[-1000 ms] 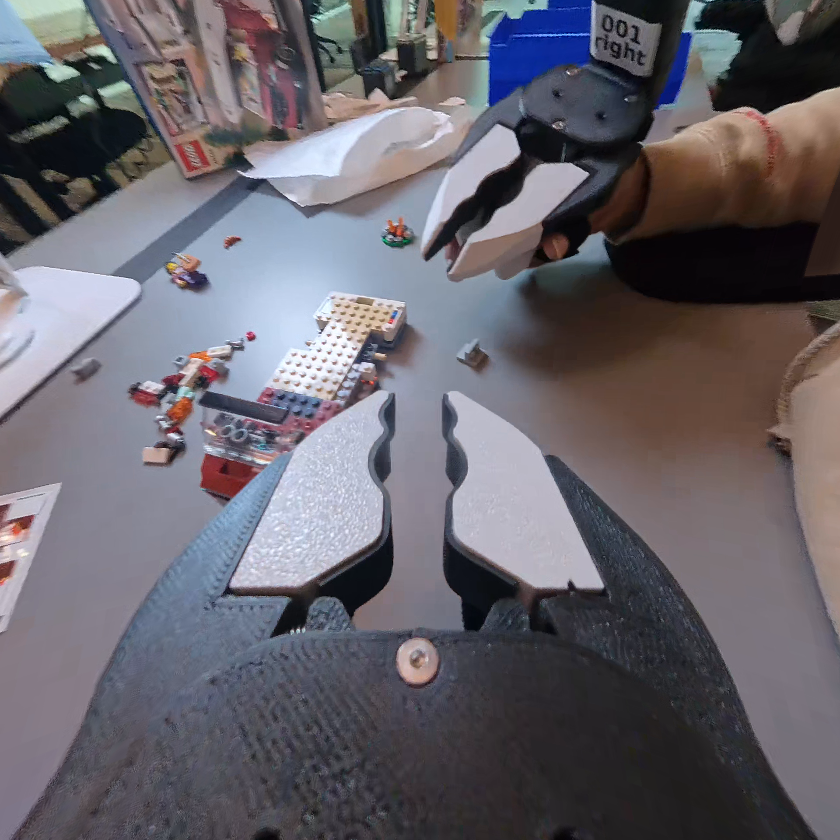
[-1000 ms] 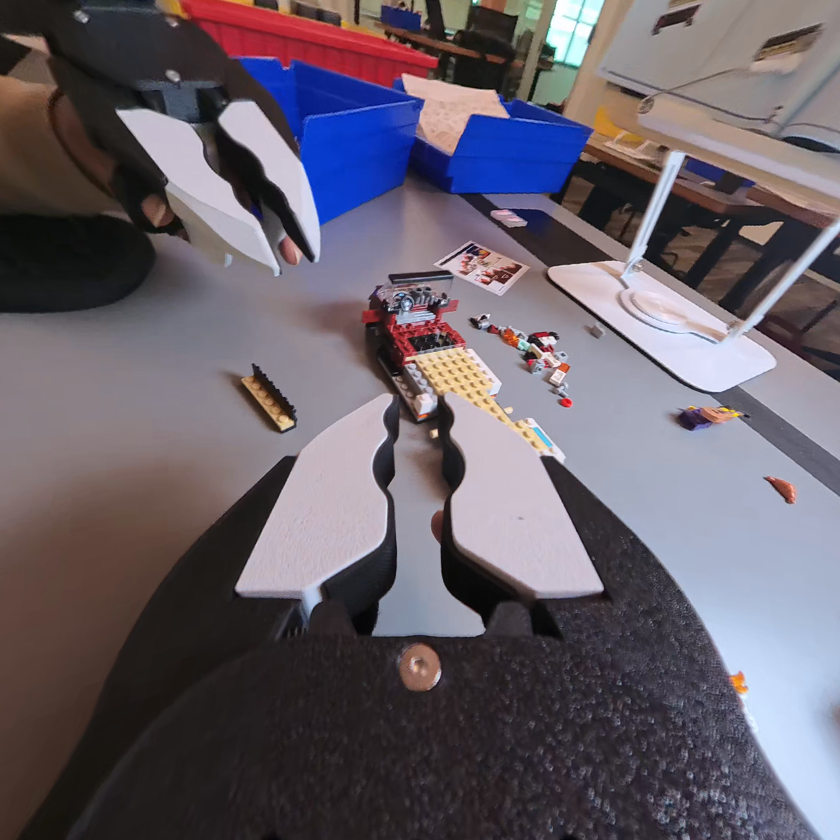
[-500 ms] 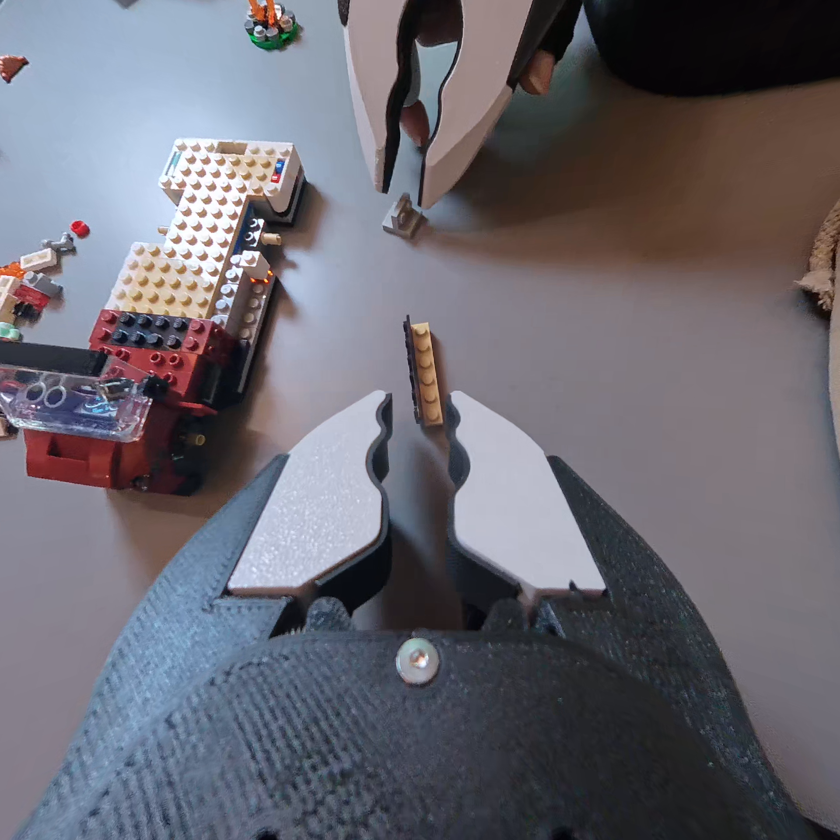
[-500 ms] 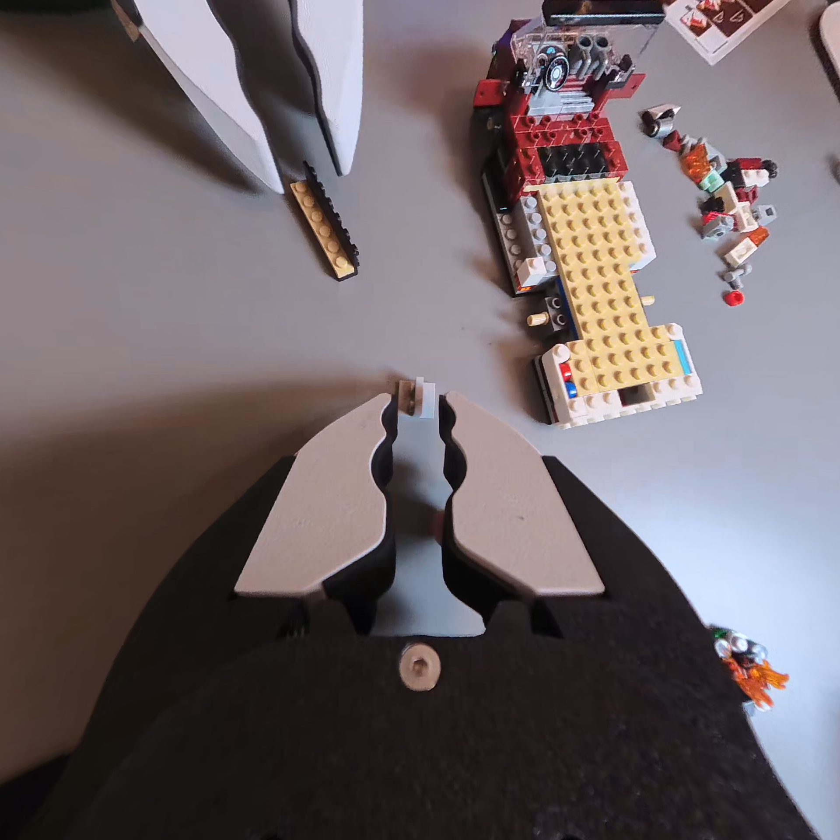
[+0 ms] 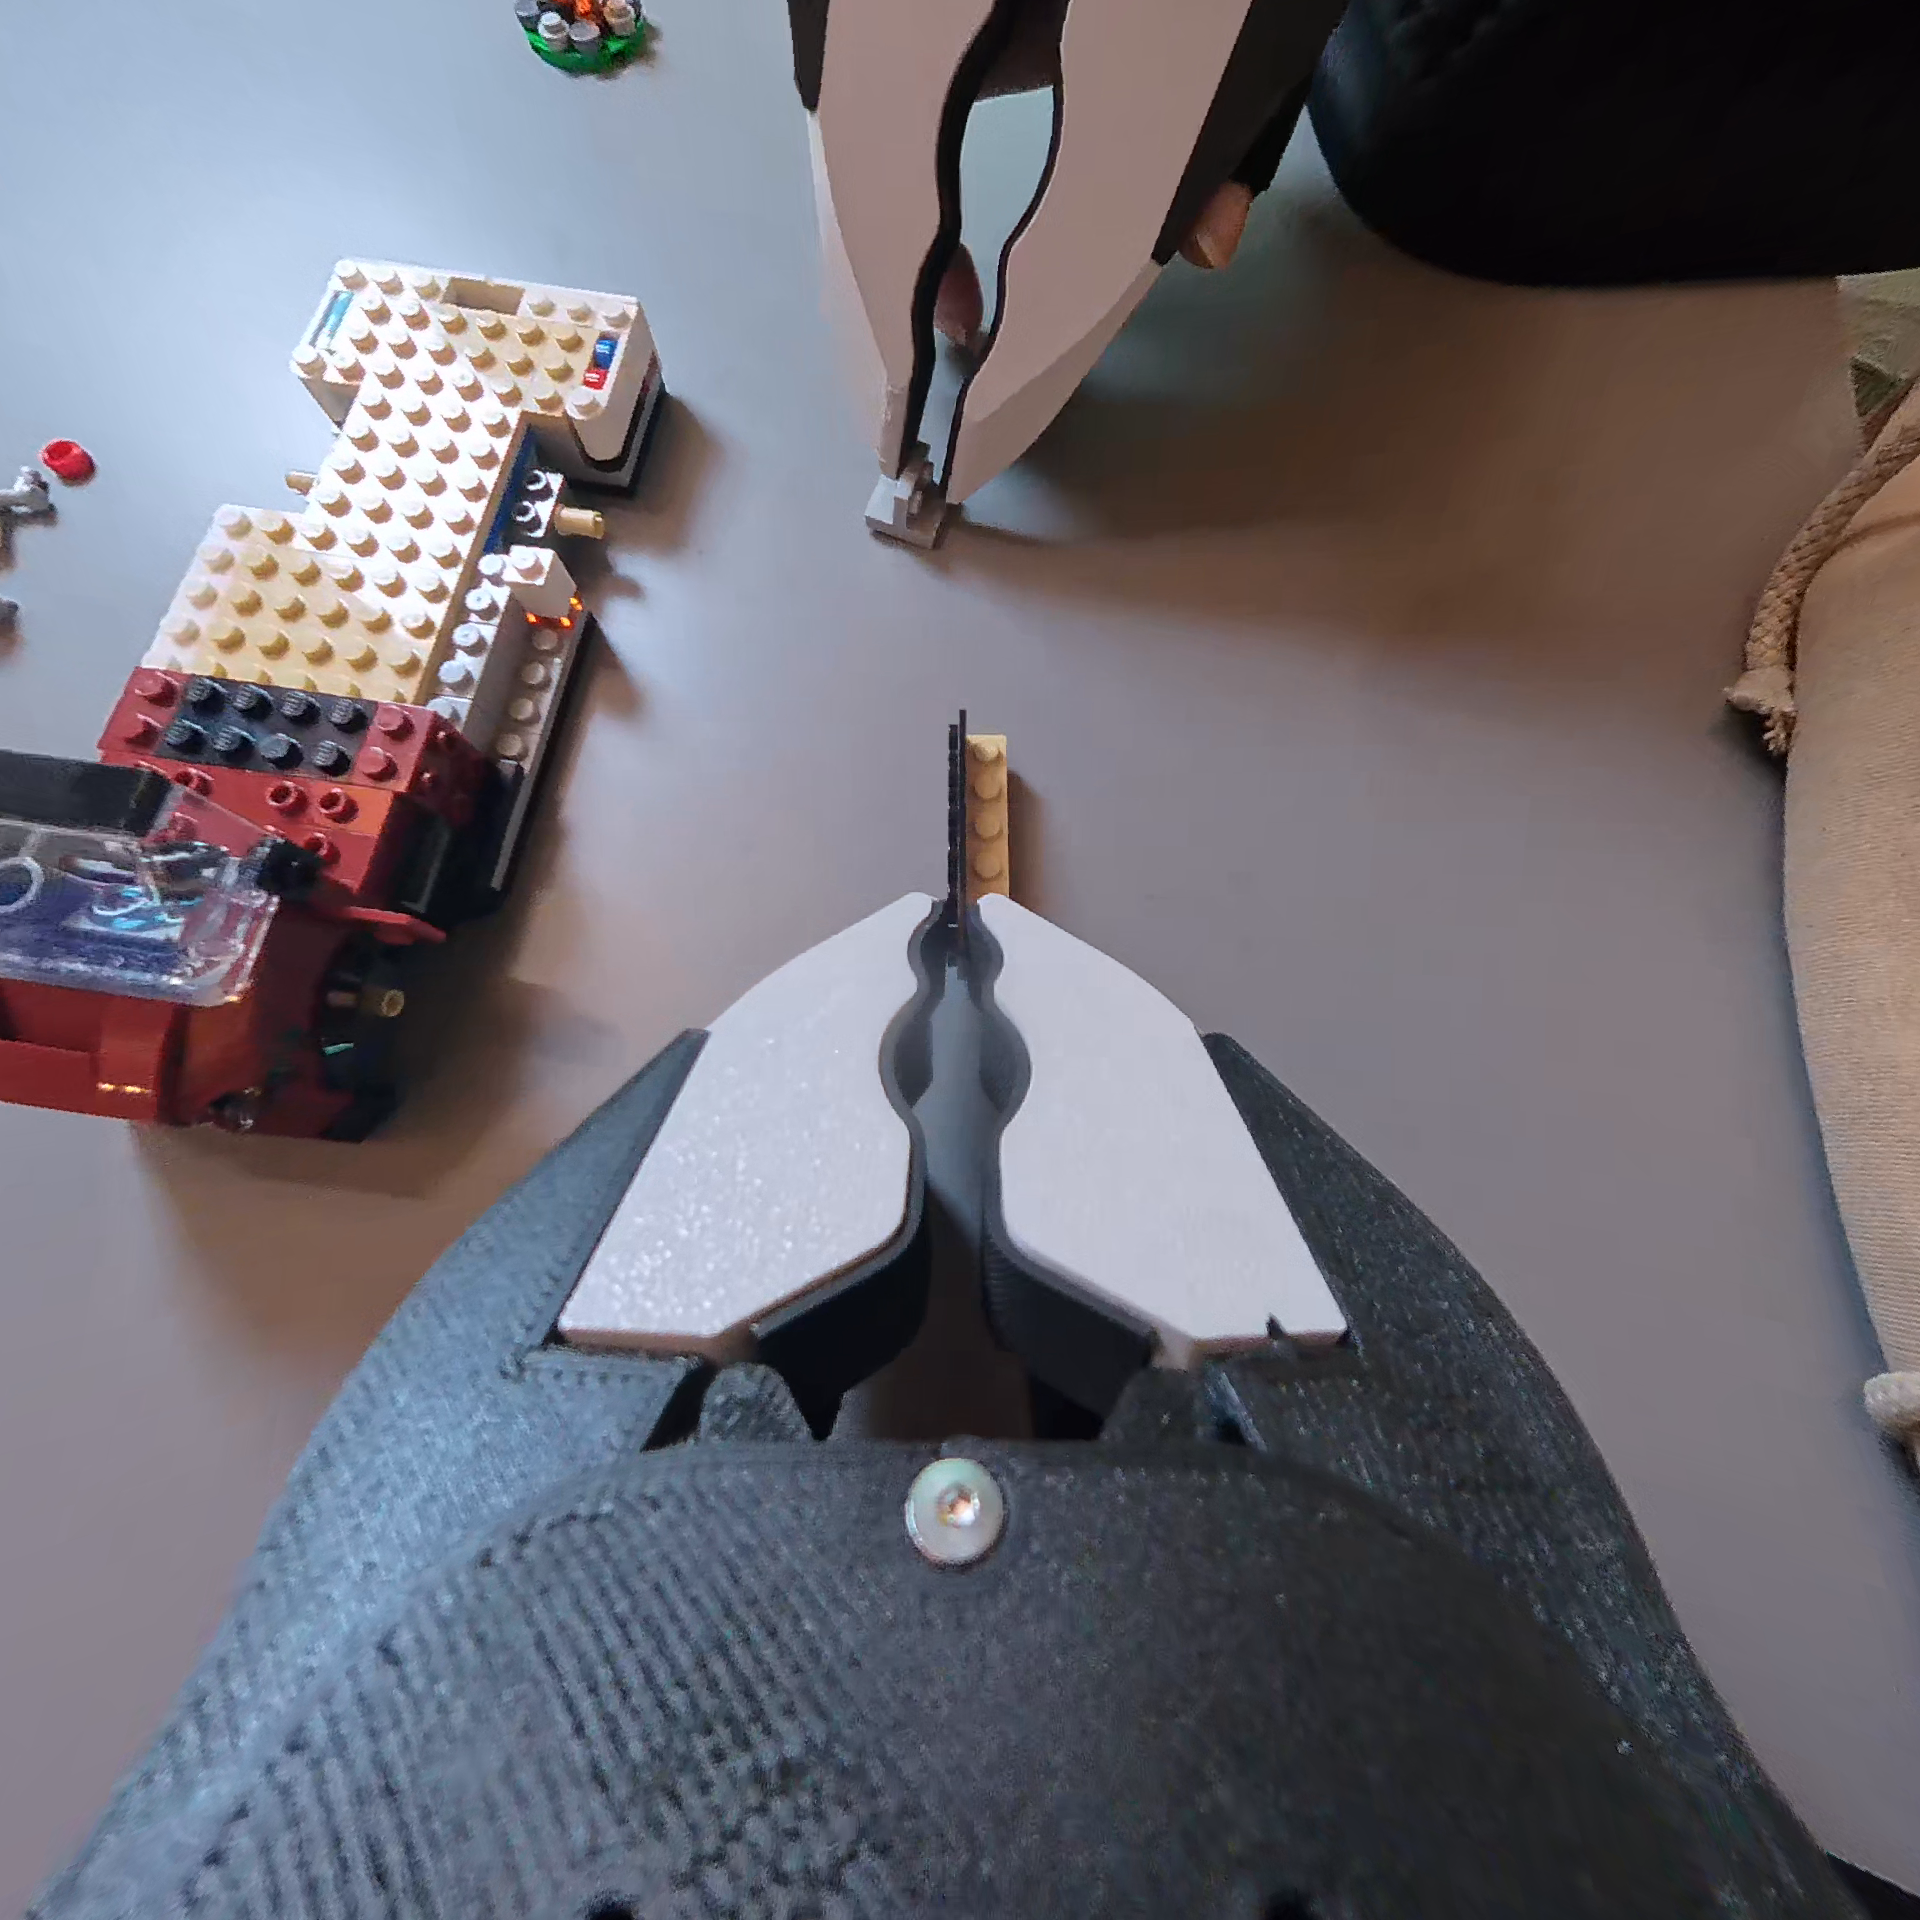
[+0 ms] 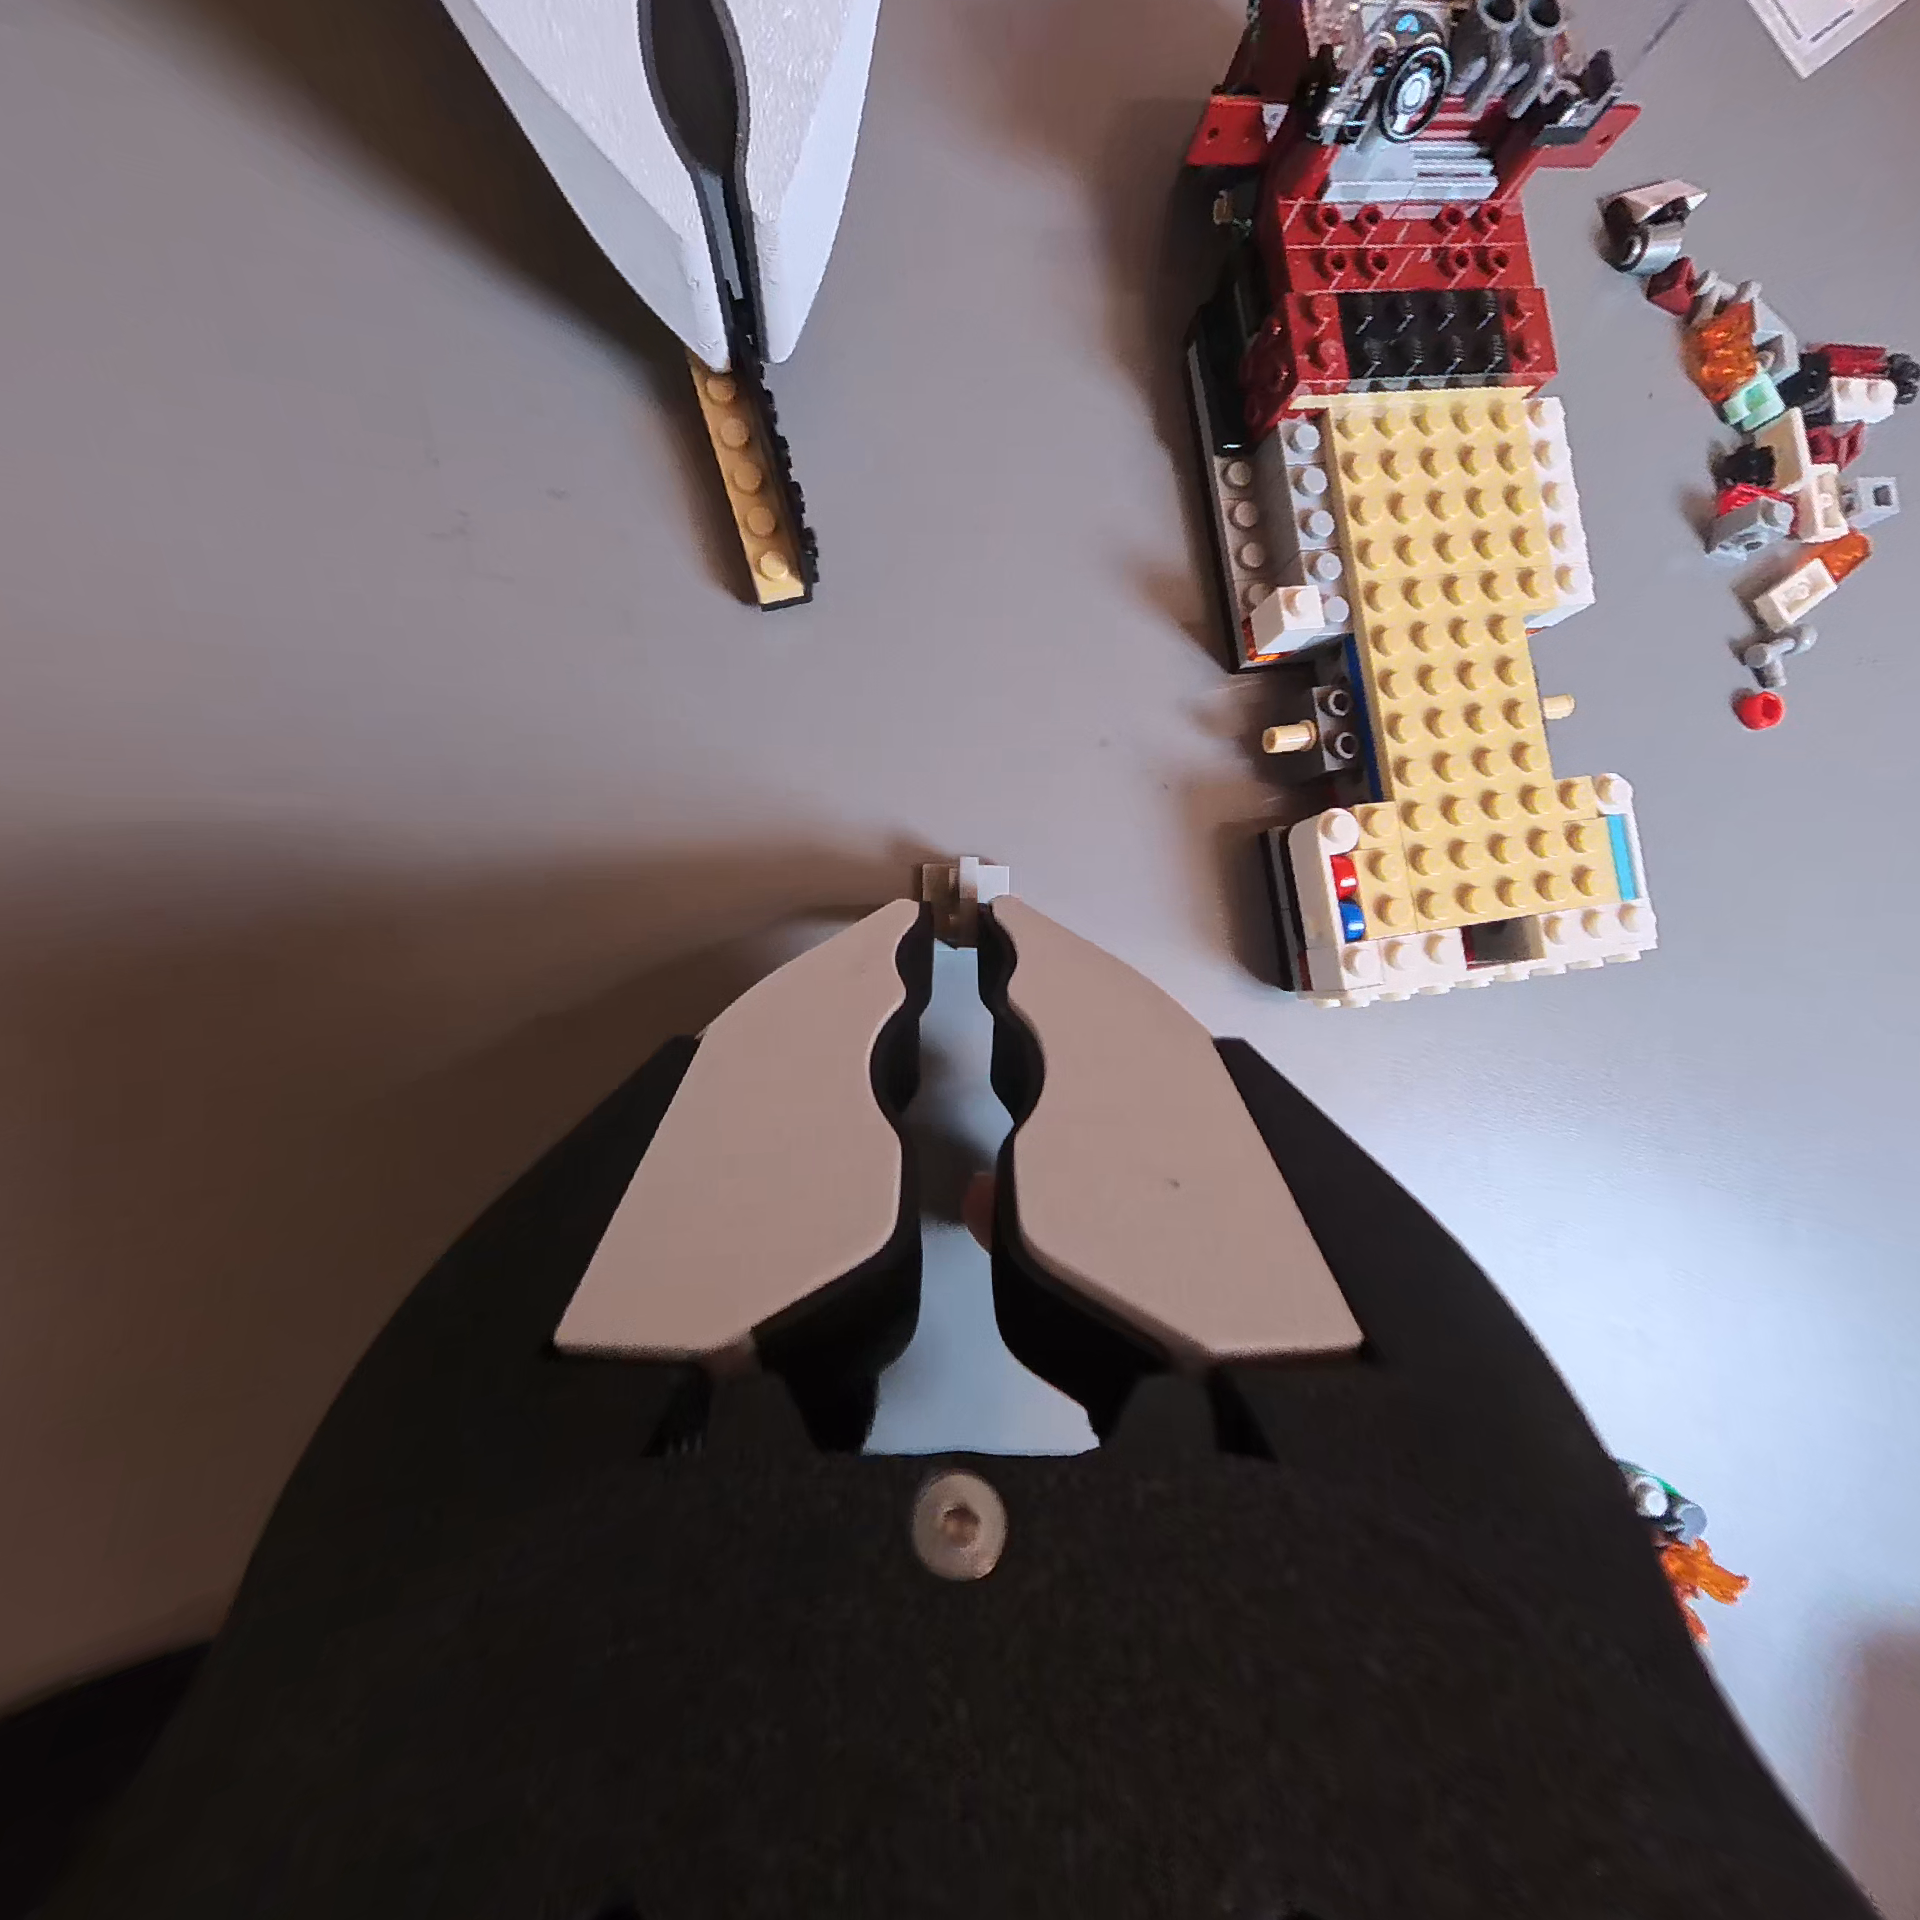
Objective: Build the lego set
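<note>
My left gripper [image 5: 961,920] is shut on the near end of a long thin strip of bricks [image 5: 985,821], a black plate joined to a tan studded plate, which lies on the grey table [image 5: 1351,831]. The right wrist view shows the same grip [image 6: 743,338] on the strip [image 6: 753,488]. My right gripper [image 6: 961,914] is shut on a small grey brick piece [image 6: 982,881] that rests on the table. In the left wrist view its fingertips [image 5: 899,457] pinch that piece [image 5: 902,511]. A red, tan and white brick vehicle [image 6: 1455,623] lies beside both grippers.
The vehicle lies left of my left gripper [image 5: 395,540]. Several loose small bricks [image 6: 1787,436] lie beyond it, with a red stud [image 5: 65,457]. A green round piece with orange parts [image 5: 582,21] sits far off. Beige fabric with a rope edge [image 5: 1849,727] borders the right.
Both grippers came down from above the table. The left jaws closed on the strip's end. The right jaws closed on the small grey piece.
</note>
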